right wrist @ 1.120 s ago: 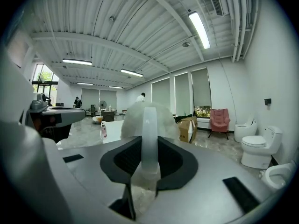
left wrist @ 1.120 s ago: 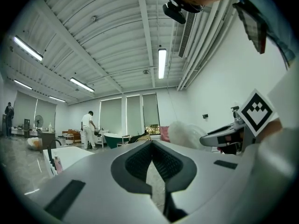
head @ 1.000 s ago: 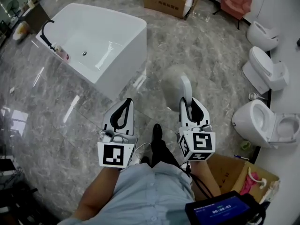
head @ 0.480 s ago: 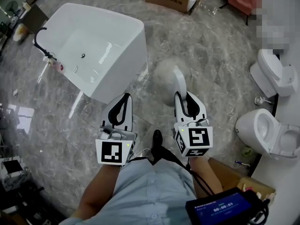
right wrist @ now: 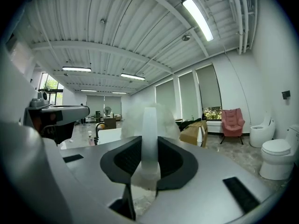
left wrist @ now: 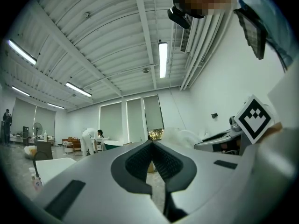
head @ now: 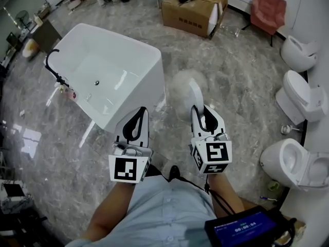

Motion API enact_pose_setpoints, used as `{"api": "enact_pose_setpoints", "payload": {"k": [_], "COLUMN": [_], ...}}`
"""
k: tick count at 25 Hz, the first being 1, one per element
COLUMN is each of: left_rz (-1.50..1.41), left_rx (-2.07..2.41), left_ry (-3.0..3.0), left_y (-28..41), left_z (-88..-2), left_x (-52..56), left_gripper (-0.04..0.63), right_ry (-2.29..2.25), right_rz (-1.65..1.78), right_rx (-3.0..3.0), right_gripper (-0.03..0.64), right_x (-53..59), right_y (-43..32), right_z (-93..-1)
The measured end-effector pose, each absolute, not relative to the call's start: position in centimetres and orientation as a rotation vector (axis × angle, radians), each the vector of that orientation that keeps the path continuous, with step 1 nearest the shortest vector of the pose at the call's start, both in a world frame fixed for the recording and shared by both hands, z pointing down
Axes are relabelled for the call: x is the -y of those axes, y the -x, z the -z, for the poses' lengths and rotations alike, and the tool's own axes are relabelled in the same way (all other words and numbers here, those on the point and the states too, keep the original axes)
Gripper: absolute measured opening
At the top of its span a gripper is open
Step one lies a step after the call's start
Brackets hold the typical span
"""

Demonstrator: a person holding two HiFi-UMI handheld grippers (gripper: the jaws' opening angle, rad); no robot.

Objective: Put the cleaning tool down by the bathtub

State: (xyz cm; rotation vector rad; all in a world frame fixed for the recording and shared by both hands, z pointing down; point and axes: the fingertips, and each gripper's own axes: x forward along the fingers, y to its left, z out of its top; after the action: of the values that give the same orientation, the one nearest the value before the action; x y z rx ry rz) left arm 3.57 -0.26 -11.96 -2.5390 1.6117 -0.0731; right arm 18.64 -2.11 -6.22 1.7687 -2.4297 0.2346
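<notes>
The white bathtub (head: 134, 94) stands on the marble floor at the upper left of the head view, its near corner just ahead of my left gripper (head: 139, 112). The cleaning tool (head: 186, 89) is a fluffy white duster on a white handle. My right gripper (head: 201, 111) is shut on that handle, with the fluffy head sticking out beyond the jaws, to the right of the tub. In the right gripper view the handle (right wrist: 149, 129) stands upright between the pads. My left gripper (left wrist: 152, 144) is shut with nothing in it.
Three white toilets line the right wall, the nearest (head: 294, 164) beside my right arm. A cardboard box (head: 193, 9) and a pink chair (head: 270, 9) stand at the back. A black faucet (head: 51, 68) rises at the tub's far side. My shoe (head: 174, 172) shows between the grippers.
The person has stepped toward the bathtub, so its near corner now lies close in front of the left gripper. Both grippers keep their pose, and the duster stays held.
</notes>
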Motion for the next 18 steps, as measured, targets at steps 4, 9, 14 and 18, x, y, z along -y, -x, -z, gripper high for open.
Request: {"api": "enact_pose_setpoints", "payload": {"k": [4,9,14,18], "left_rz": [0.044,0.080,0.054,0.062], "left_rx": [-1.607,-1.621,-1.599,-1.569], "left_ry": [2.554,2.562,2.601,2.647], "left_y": [-2.9,-0.5,2.0,4.7], "left_z": [12.1,10.7,9.6,8.6], "left_x": [1.2,3.3,6.4,8.4], "left_gripper": [0.015,0.015,0.015,0.015], "right_ry": [-1.779,-1.797,-1.810,-1.793], "right_rz": [-0.229,-0.224,-0.254,-0.296], "right_rx": [2.429,2.407,2.371,2.337], "right_gripper": [0.097,0.097,0.097,0.097], "right_x": [3.5,6.3,9.8,12.0], "right_y": [-17.9,-16.3,-13.7,-10.5], "right_z": [6.6,6.2,5.1,3.2]}}
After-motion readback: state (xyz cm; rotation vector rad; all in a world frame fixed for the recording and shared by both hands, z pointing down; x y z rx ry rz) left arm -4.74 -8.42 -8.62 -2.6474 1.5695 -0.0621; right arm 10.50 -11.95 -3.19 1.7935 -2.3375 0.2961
